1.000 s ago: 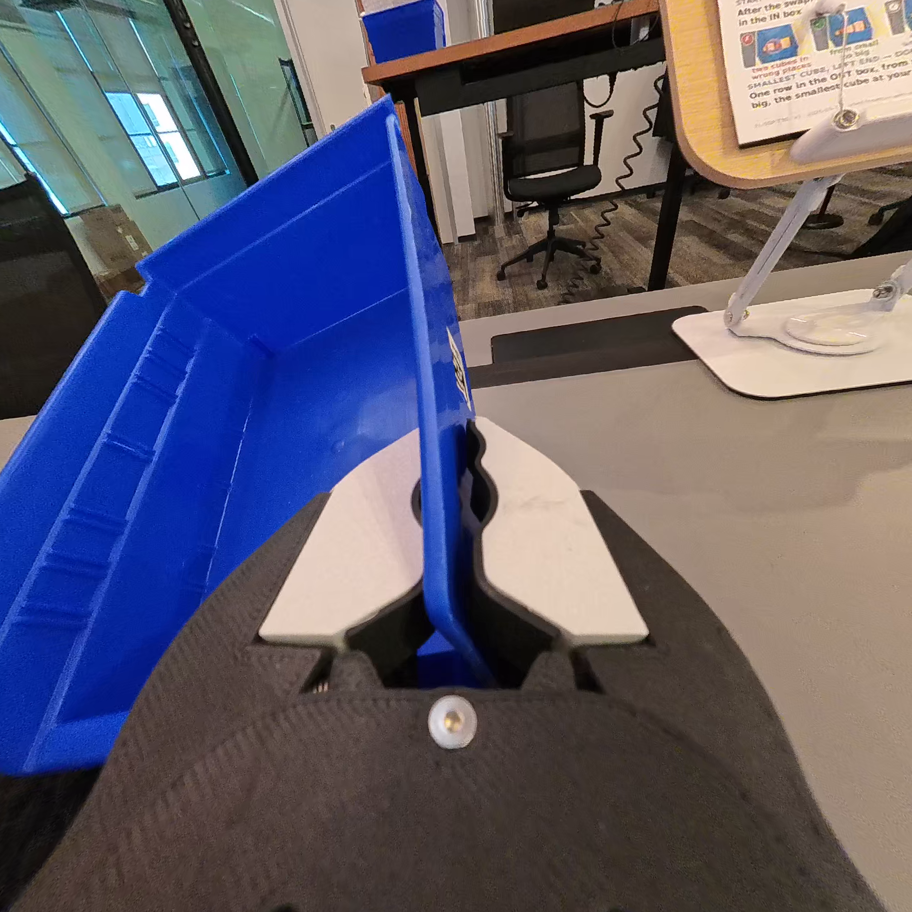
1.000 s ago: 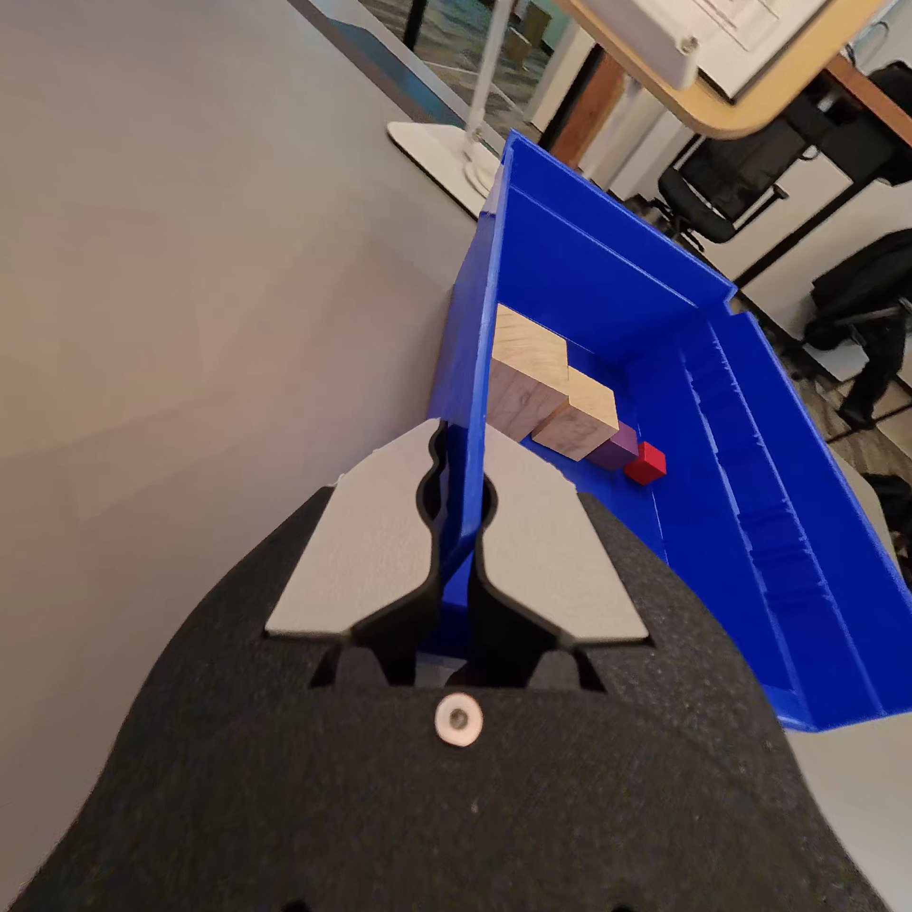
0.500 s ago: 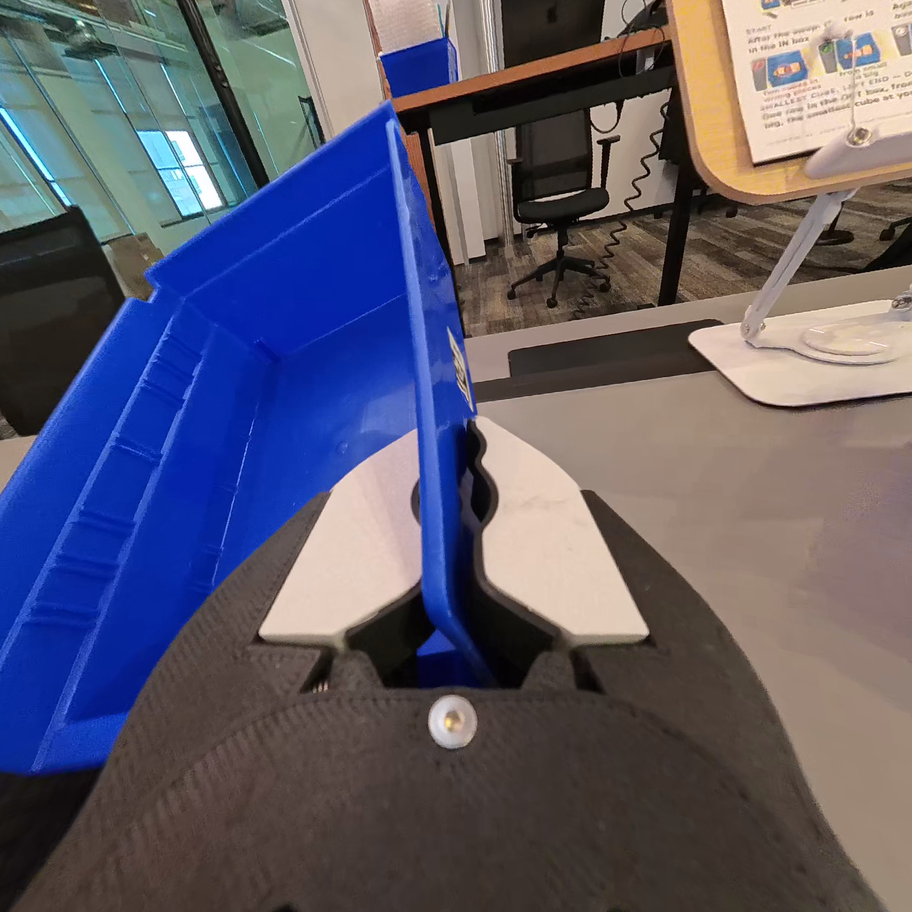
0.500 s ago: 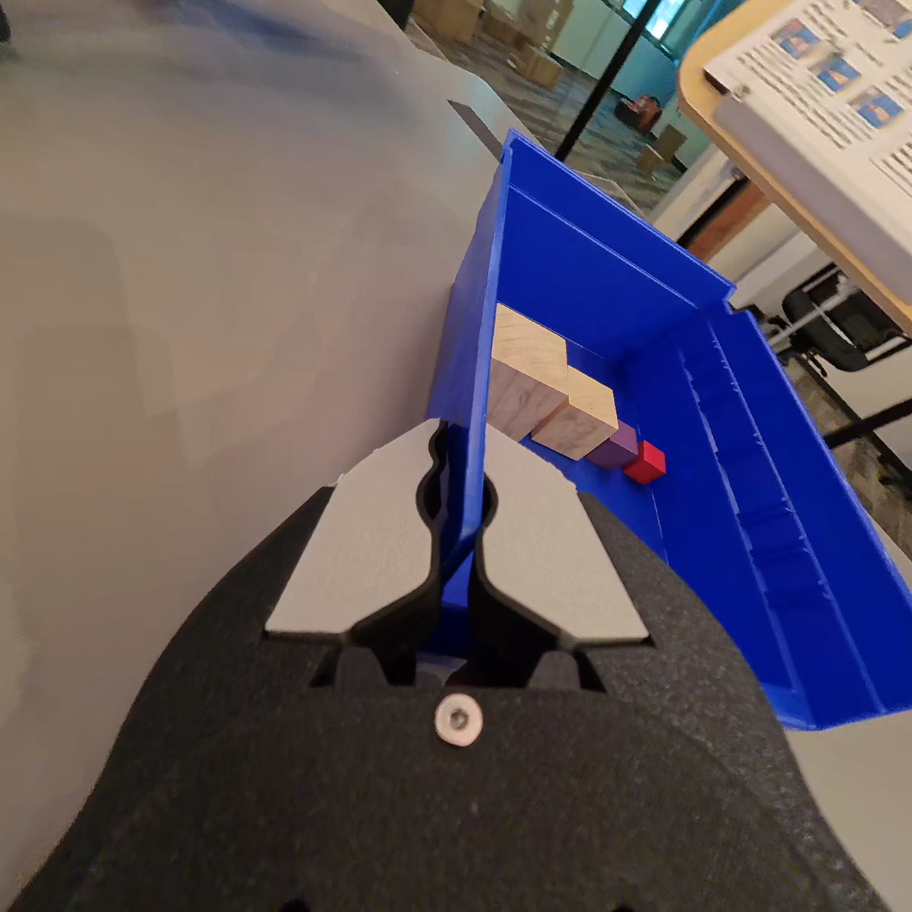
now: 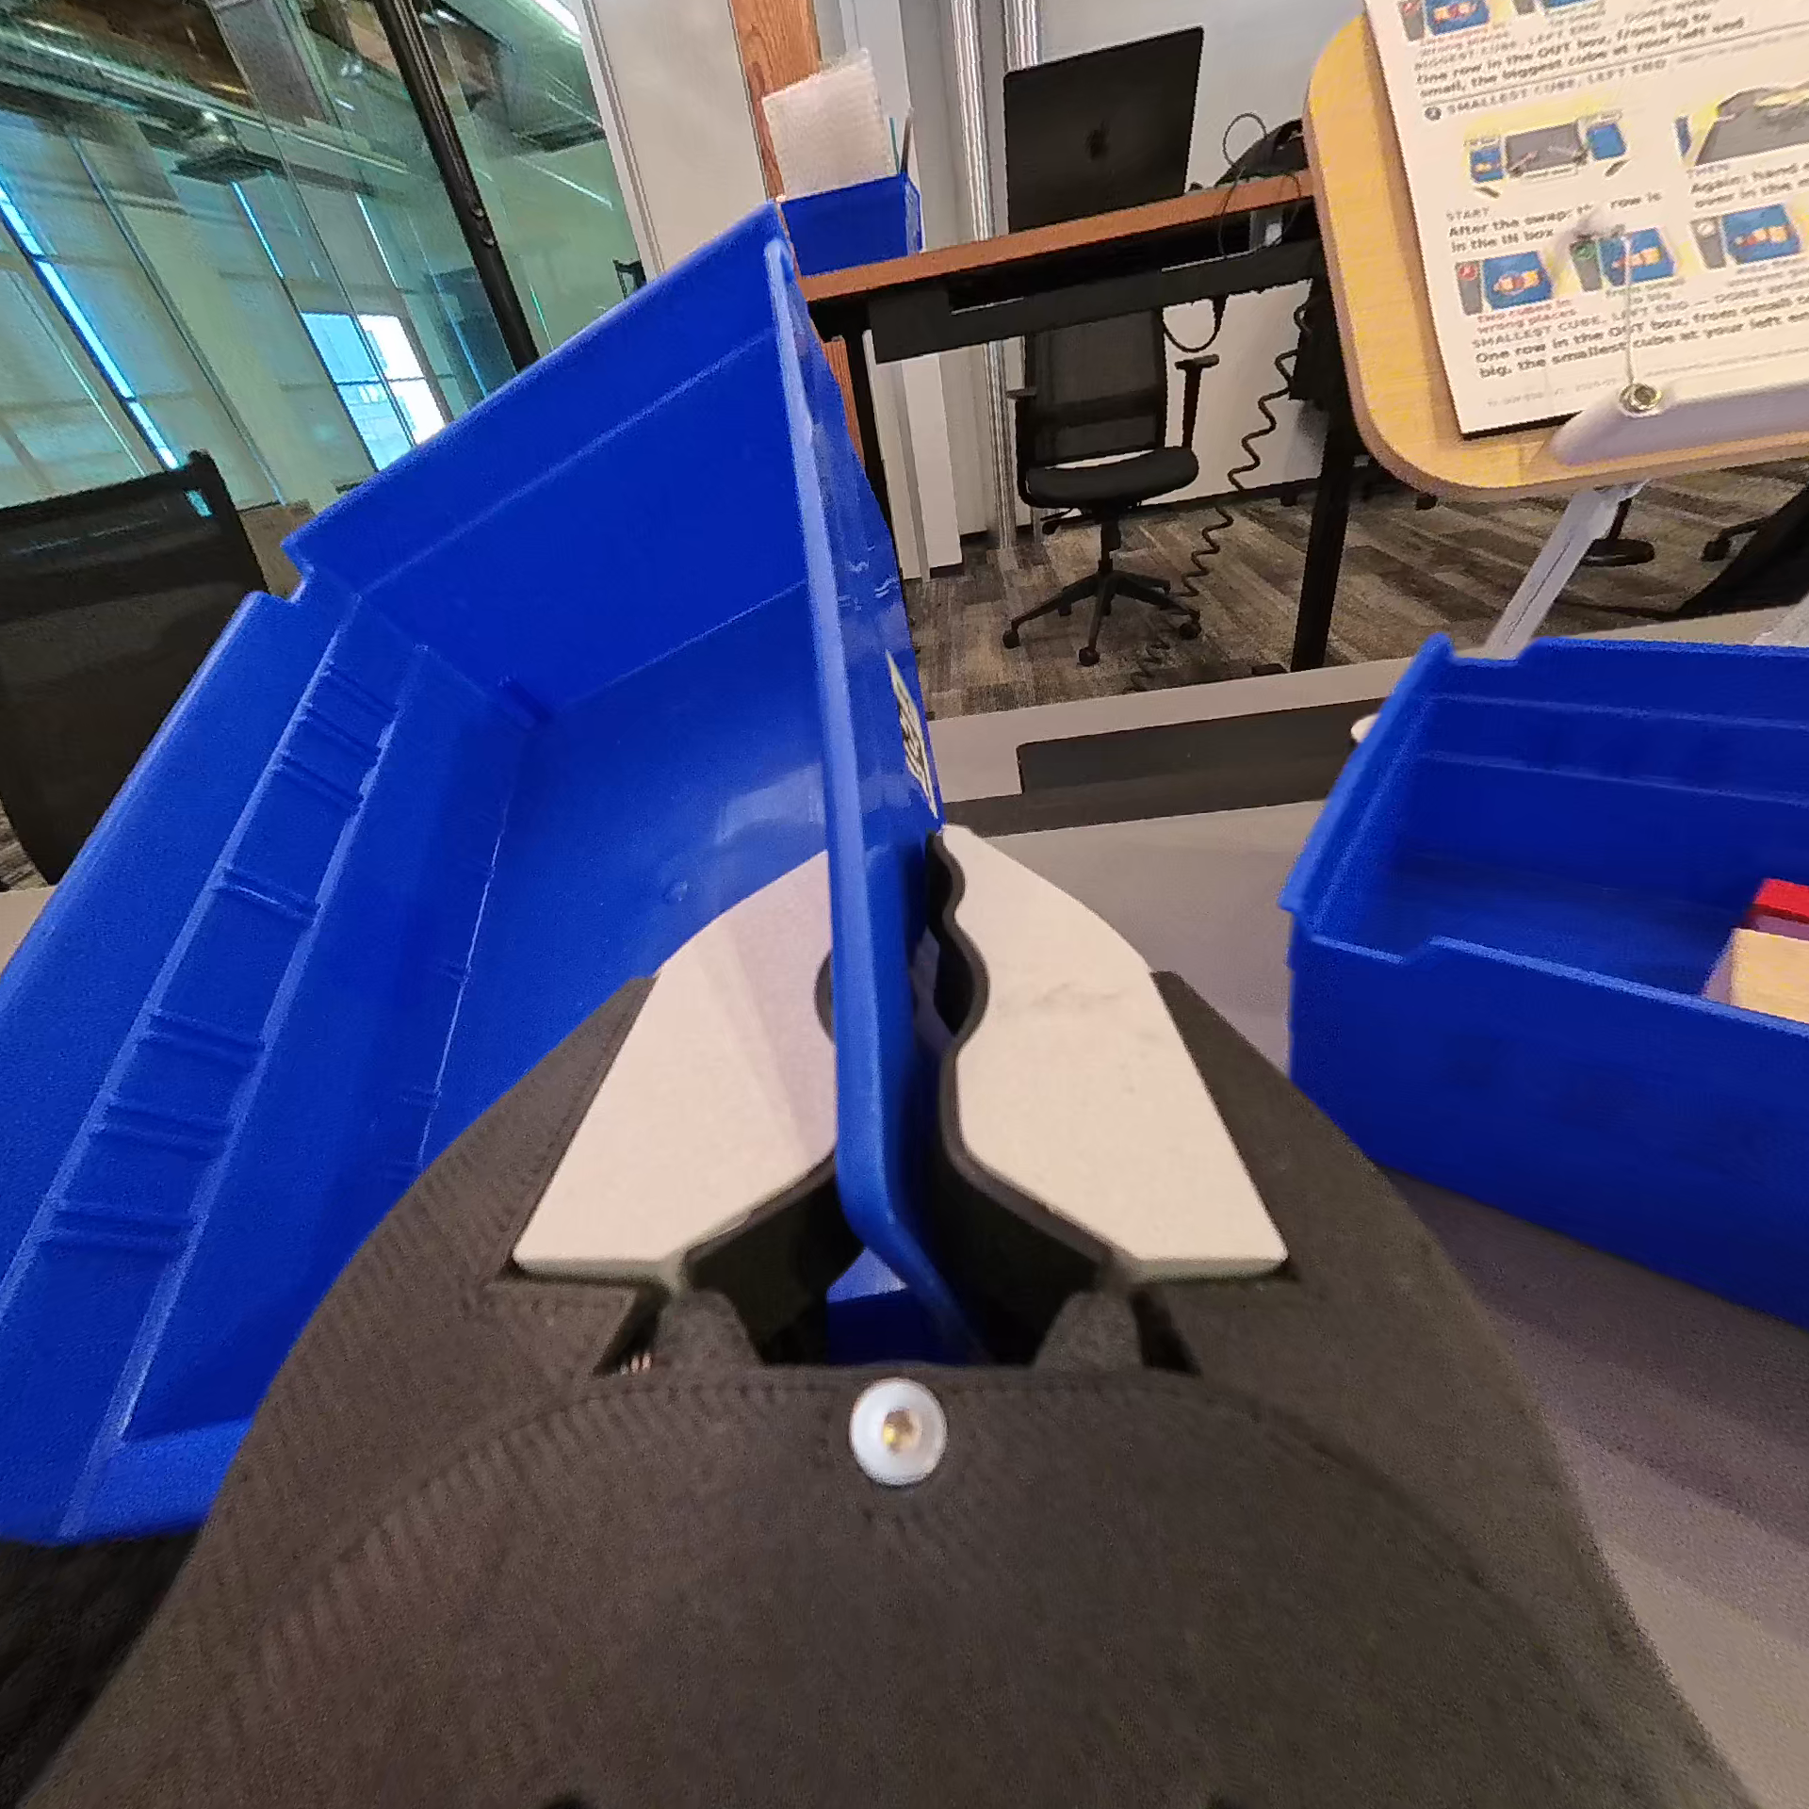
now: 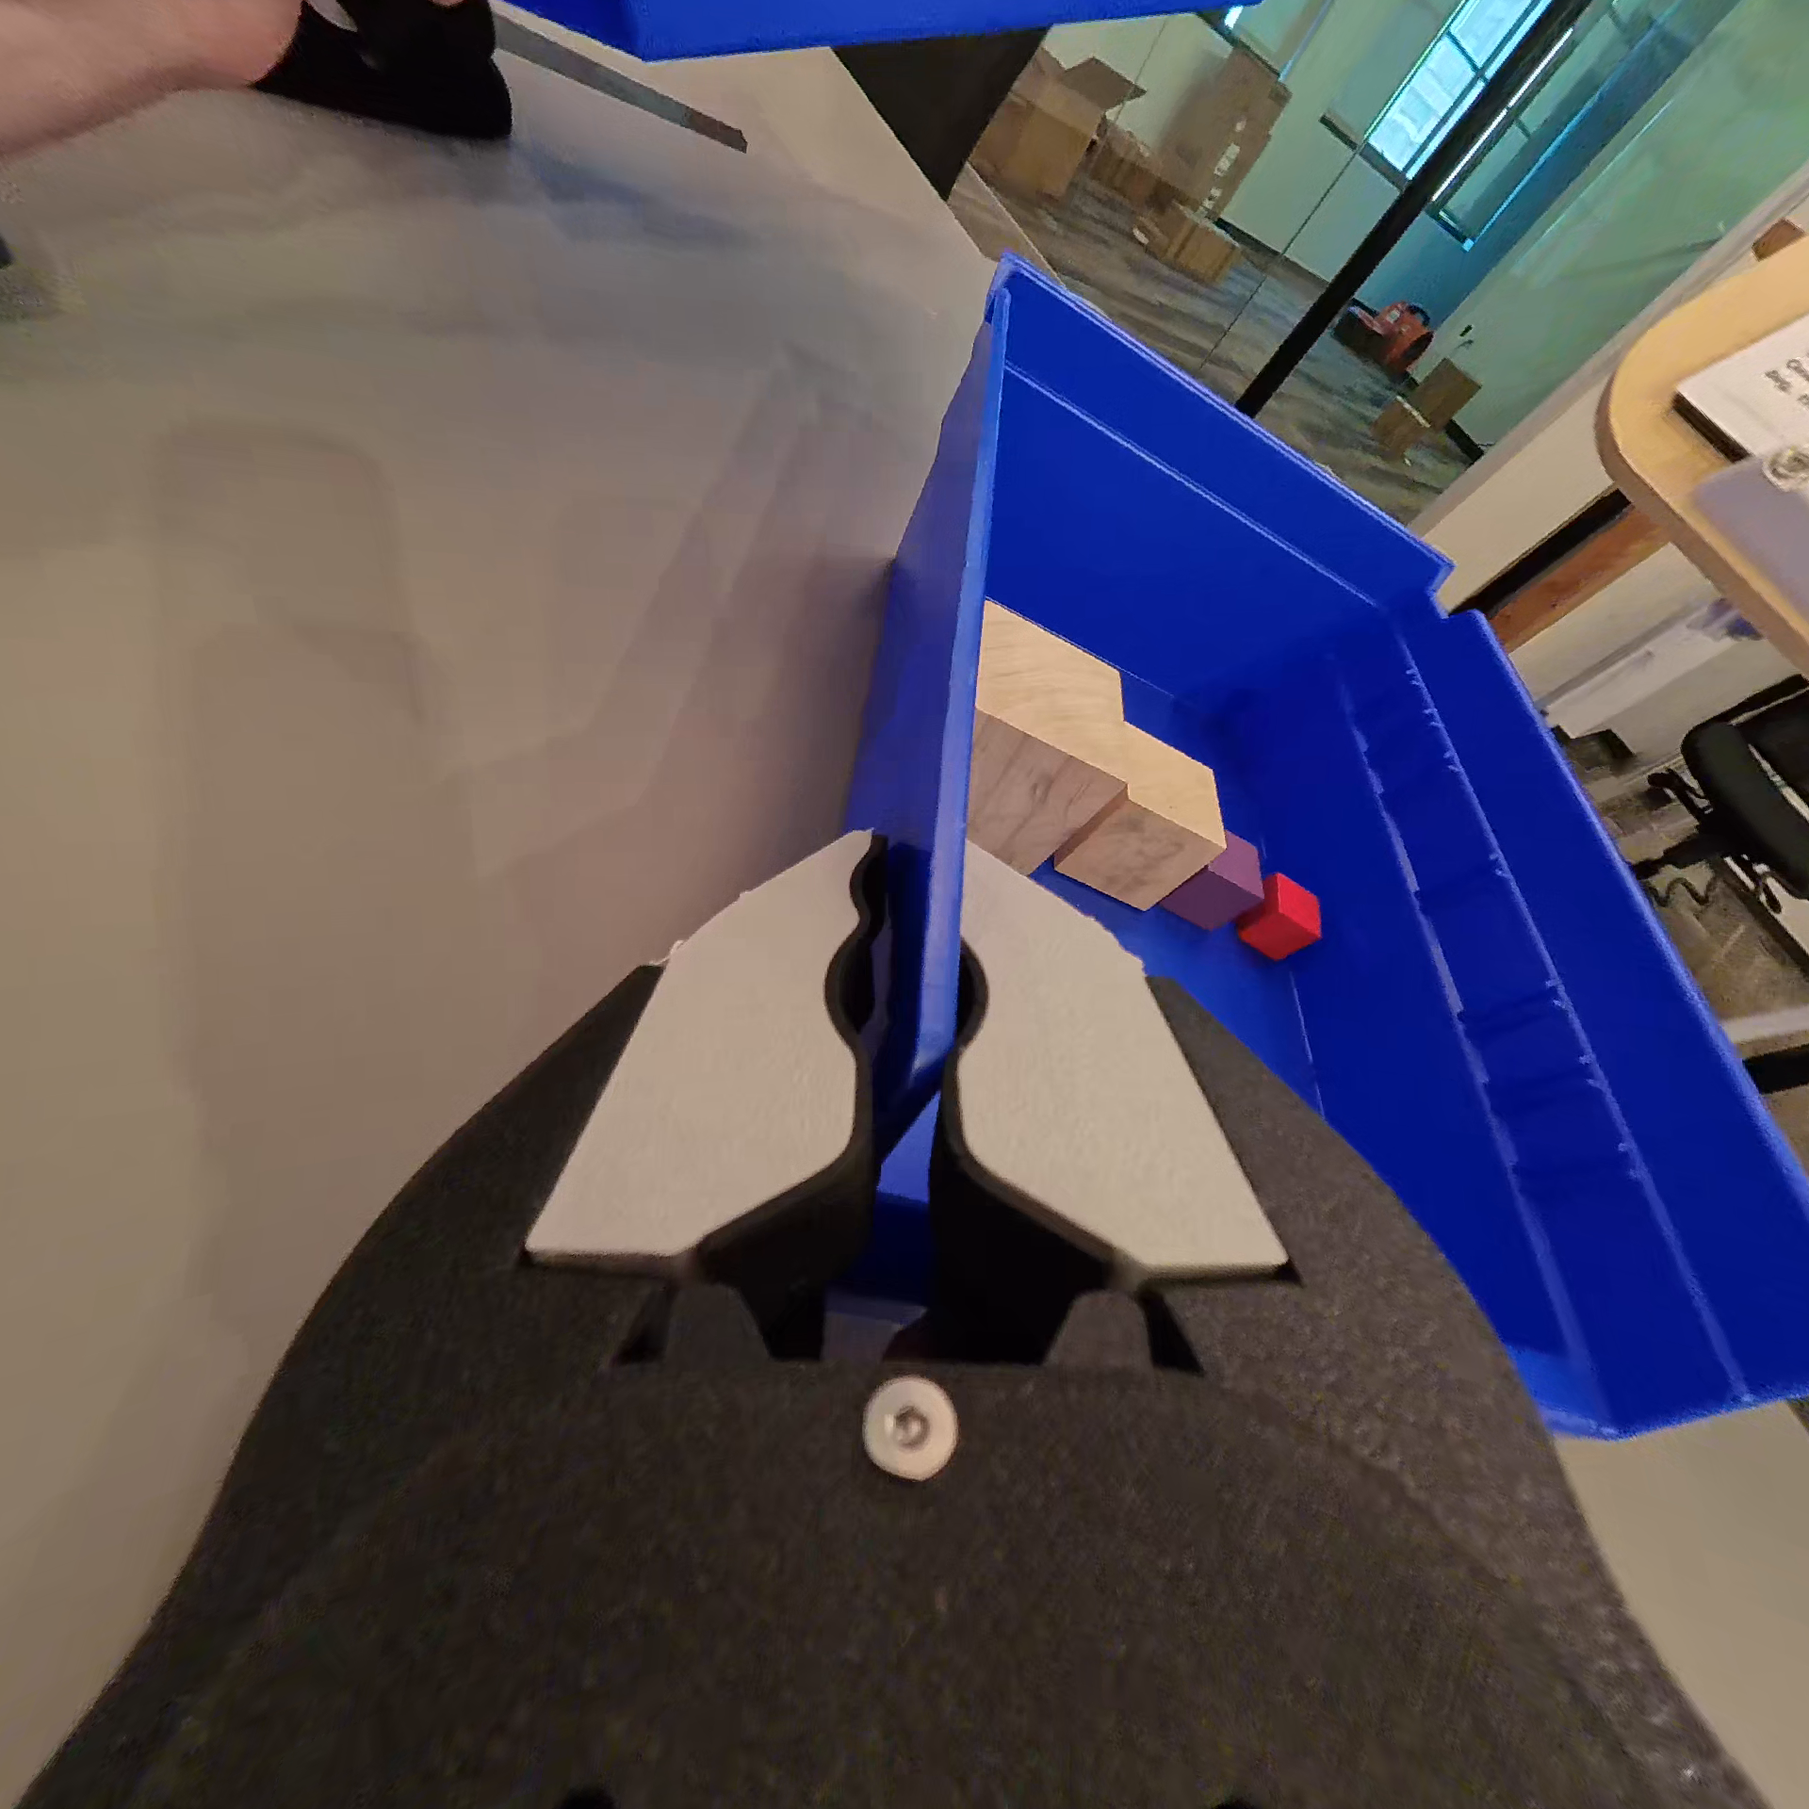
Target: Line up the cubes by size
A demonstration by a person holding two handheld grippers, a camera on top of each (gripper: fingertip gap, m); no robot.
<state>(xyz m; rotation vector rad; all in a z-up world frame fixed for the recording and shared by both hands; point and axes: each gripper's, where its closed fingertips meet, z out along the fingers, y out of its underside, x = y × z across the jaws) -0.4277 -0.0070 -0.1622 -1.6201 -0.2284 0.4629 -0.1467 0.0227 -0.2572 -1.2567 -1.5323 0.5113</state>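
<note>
Four cubes are sitting in a row in the right bin (image 6: 1468, 881): two pale wooden cubes (image 6: 1067, 744), a purple cube (image 6: 1219, 886), a red cube (image 6: 1280, 915) (matte, sharp-edged). The right tool (image 6: 915, 881) is gripping that glossy plastic bin's wall; the left tool (image 5: 886, 881) is pinching another blue bin (image 5: 489, 783), stickered, above the grey bench (image 5: 1175, 881).
</note>
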